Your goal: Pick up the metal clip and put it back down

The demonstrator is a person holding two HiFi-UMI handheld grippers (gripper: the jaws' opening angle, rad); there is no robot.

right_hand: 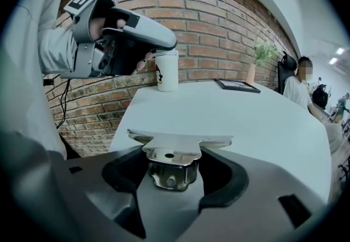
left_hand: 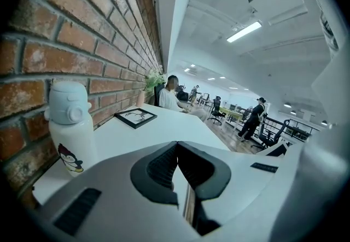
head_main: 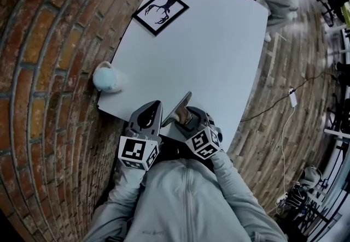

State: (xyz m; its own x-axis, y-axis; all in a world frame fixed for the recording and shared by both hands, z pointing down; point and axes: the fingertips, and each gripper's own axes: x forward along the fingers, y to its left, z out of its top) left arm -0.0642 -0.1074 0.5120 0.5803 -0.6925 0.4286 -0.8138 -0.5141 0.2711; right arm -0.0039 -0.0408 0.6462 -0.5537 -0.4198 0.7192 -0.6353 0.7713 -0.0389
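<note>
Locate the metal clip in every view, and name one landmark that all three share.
Head view: metal clip low centre, sticking up from the right gripper.
Left gripper view: not identifiable in it.
Right gripper view: metal clip low centre, clamped between the jaws.
Shared landmark: the white bottle.

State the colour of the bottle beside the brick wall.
White bottle with pale blue lid and penguin print; left gripper view shows it best.
</note>
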